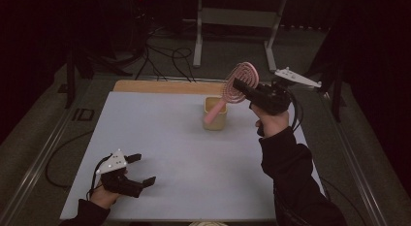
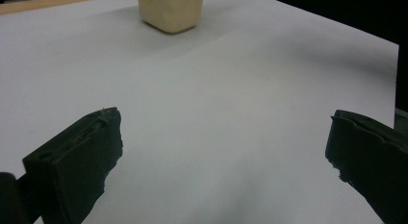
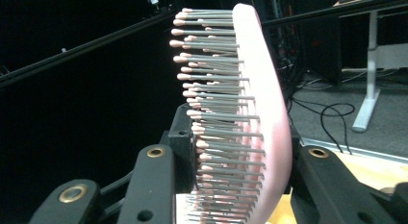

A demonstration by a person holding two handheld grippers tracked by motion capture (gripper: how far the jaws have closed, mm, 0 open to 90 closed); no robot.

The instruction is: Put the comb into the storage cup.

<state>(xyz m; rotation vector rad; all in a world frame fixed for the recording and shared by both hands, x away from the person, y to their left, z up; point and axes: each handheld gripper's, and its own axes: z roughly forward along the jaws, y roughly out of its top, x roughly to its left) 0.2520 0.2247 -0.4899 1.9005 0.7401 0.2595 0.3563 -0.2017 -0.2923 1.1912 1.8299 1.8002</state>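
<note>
**Brush held over the cup, handle at the rim**

The pink brush (image 1: 236, 88) is clamped at its head by the right tool (image 1: 245, 90), raised above the far right part of the surface (image 1: 160, 138). The brush is tilted, with its handle slanting down to the cup (image 1: 215, 114); the handle tip lies at or just inside the cup's mouth. In the right gripper view the head (image 3: 262, 113) is seen edge-on between the closed jaws, bristles (image 3: 216, 94) pointing to one side. The left tool (image 1: 140, 170) is held low over the near left corner, jaws wide apart and empty, well apart from the cup (image 2: 171, 10).

Risks from here are judged as follows. The cup is light and unsupported, so it could be tipped or dragged if the handle is pressed against its wall. The grip lies across bristles and a curved back, so the brush could twist or slip between the pads.

Whether the handle tip is inside the cup or only in front of it cannot be settled. The cup's inside is hidden, and its top is cut off in the left gripper view. The room beyond the surface is too dark to read.
</note>
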